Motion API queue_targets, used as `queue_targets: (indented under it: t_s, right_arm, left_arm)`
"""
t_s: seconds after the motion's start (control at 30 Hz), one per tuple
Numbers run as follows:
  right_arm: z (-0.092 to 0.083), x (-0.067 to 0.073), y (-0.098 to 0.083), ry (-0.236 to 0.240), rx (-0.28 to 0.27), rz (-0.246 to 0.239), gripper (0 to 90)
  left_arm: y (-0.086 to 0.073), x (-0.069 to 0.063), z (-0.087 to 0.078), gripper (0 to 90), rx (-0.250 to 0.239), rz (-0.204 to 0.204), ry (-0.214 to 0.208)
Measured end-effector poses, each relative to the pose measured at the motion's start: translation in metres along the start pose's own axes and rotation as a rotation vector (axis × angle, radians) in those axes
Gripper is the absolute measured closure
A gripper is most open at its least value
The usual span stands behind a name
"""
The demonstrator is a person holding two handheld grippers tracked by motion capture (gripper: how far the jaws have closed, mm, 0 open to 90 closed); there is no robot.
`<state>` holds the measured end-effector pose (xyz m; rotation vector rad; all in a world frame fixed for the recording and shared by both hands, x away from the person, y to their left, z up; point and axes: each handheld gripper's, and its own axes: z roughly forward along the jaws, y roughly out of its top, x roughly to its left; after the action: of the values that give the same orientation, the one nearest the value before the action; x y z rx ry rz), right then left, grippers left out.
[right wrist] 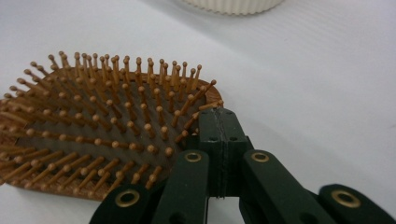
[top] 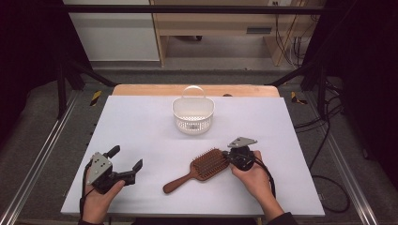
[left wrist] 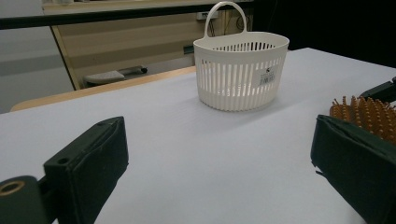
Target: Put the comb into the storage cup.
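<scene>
White table (top: 141,126), grey floor; left gripper (top: 126,164) fingers wide apart, empty; right gripper (top: 227,154) fingers closed, touching hairbrush (top: 206,165)

The hairbrush (top: 199,168) is a wooden paddle brush, reddish brown, with a broad, roughly rectangular head and a slim rounded handle. It lies flat on the white table (top: 141,122), bristle side up, on the near side of the white basket (top: 193,115) and well apart from it. Its head points up and away toward the basket's right side, while the handle angles back and away from the basket. In the right gripper view the brush (right wrist: 93,135) shows rows of ball-tipped wooden pins standing from a dark cushion framed by the wooden rim.
</scene>
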<state>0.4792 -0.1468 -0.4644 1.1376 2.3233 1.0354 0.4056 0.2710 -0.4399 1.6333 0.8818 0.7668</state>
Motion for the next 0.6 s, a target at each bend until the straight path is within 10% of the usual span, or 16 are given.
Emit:
queue_targets:
  t_s: [0.6]
  right_arm:
    - [0.009, 0.05, 0.005, 0.094, -0.011, -0.057, 90.0]
  left_arm:
    - [-0.001, -0.002, 0.002, 4.1, 0.019, 0.013, -0.013]
